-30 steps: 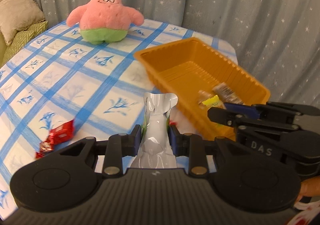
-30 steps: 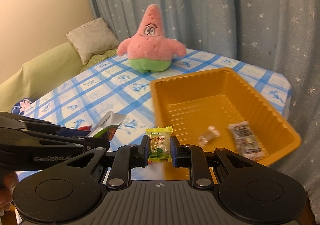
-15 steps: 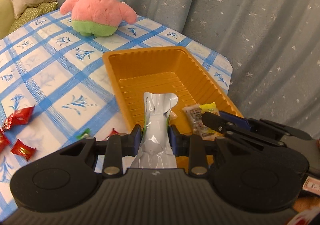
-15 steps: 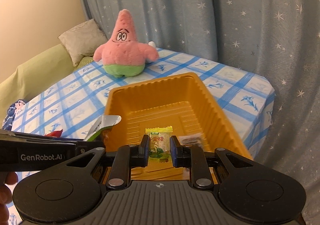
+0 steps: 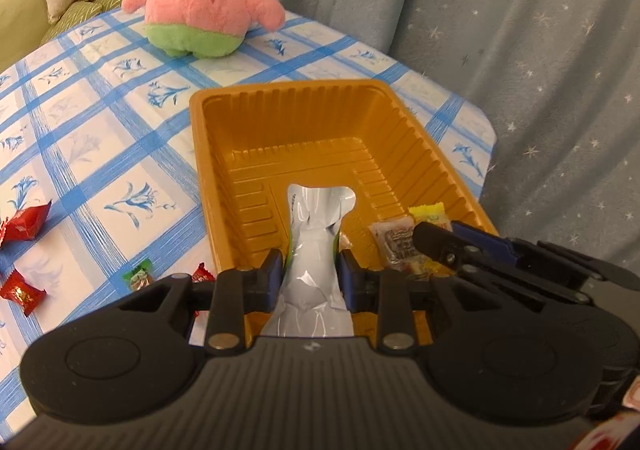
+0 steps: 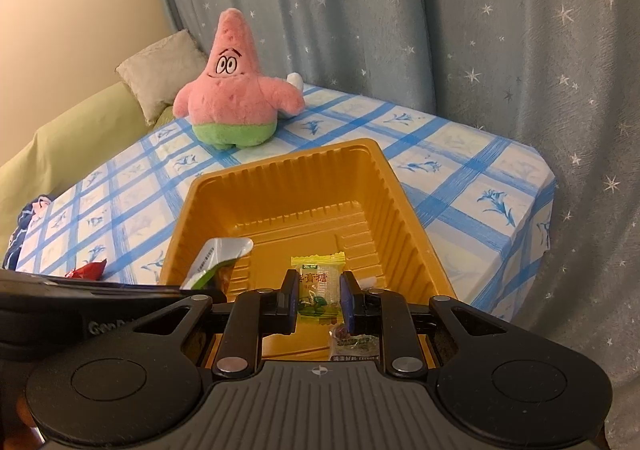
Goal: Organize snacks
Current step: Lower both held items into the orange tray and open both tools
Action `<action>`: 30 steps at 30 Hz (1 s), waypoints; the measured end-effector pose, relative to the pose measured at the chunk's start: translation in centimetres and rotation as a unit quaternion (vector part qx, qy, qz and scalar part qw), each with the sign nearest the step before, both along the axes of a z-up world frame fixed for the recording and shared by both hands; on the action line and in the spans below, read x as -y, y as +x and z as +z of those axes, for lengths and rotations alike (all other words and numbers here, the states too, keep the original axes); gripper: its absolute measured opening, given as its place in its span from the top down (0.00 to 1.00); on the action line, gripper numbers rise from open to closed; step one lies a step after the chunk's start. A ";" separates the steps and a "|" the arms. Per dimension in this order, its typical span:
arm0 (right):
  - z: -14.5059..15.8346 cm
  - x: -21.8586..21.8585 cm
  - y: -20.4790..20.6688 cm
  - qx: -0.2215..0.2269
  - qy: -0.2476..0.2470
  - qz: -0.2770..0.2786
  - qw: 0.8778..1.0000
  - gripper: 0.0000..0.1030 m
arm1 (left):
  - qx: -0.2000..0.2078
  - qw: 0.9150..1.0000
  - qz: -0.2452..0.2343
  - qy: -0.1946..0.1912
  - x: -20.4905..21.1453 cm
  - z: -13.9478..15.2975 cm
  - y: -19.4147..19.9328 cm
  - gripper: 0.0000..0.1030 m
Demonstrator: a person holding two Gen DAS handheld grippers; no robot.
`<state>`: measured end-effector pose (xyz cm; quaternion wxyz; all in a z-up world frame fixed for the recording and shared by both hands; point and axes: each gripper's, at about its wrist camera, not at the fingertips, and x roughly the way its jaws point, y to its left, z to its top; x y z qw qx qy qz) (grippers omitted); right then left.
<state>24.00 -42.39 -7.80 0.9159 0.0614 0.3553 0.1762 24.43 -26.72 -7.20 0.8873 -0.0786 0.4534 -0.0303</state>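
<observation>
My left gripper (image 5: 310, 274) is clenched on a silver pouch (image 5: 316, 234), held over the near end of the orange tray (image 5: 224, 101); my right gripper (image 6: 319, 300) pinches a yellow candy (image 6: 319, 282) above that tray, centre frame; wrapped snacks (image 5: 396, 240) lie inside; red candies (image 5: 22, 223) sit at left on the checked tablecloth (image 5: 80, 137); a pink plush (image 6: 236, 97) stands upper left.

Black ribbed left gripper (image 5: 311, 277), blue pads, silver rivets; "GenRobot" lettering.
</observation>
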 end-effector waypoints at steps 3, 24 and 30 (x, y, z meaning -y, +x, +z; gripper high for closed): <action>-0.3 0.1 0.4 -0.004 0.001 0.001 1.000 0.79 | -0.006 1.000 0.000 0.005 0.2 -0.7 0.4 0.73; -0.1 -0.2 -0.2 -0.016 0.020 0.015 1.000 0.79 | 0.010 0.999 -0.042 -0.004 -1.9 1.4 -2.1 0.69; -0.8 -1.1 -0.4 -0.022 0.013 0.024 0.999 0.79 | 0.009 0.999 -0.037 -0.003 -2.7 1.5 -3.0 0.69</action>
